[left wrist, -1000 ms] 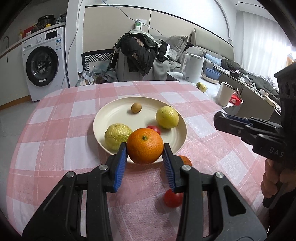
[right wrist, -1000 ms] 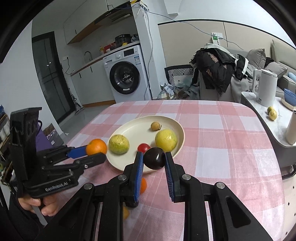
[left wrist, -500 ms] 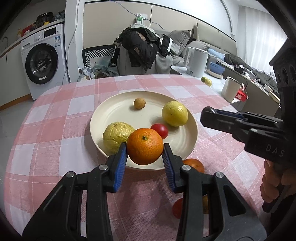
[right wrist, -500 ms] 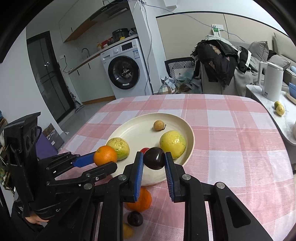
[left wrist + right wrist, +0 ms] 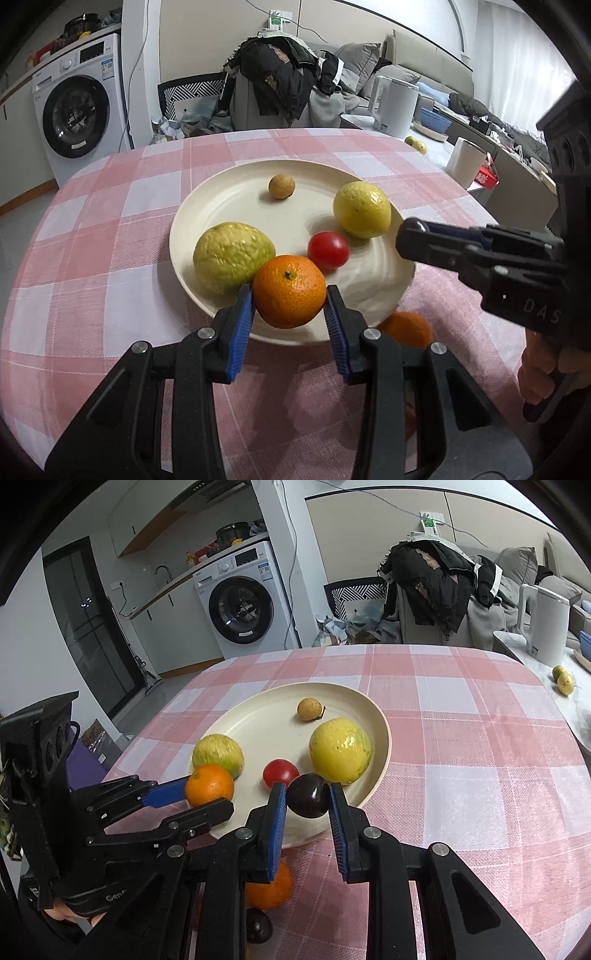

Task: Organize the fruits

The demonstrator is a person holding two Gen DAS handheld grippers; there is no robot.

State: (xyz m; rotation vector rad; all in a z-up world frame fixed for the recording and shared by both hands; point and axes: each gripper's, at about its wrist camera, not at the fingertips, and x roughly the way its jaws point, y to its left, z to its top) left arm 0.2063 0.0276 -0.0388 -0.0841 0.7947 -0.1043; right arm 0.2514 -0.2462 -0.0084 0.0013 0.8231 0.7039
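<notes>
The left claw (image 5: pixel 289 297) points down at a slant, its blue pads pressed on an orange (image 5: pixel 289 291). The right claw (image 5: pixel 307 796) slants down likewise, clamped on a dark plum (image 5: pixel 307 795). A hand (image 5: pixel 546 373) grips the right claw's handle.

Left hand-held gripper (image 5: pixel 289 295) clamps an orange (image 5: pixel 289 291) over the near rim of a cream plate (image 5: pixel 236 195).

The blue pads (image 5: pixel 242 317) press on both sides of the orange, which hangs just in front of a bumpy yellow-green fruit (image 5: pixel 232 258) on the plate. Also on the plate are a red tomato (image 5: pixel 328 250), a smooth yellow fruit (image 5: pixel 362 209) and, farther back, a small brown fruit (image 5: pixel 281 186). The plate sits on a bench covered with a pink checked cloth (image 5: pixel 92 258). A second orange (image 5: pixel 406 328) lies on the cloth just beside the plate's near edge. The right hand-held gripper (image 5: pixel 408 236) reaches in from the right, its tip over the plate's right rim, held by a hand (image 5: pixel 543 373).
</notes>
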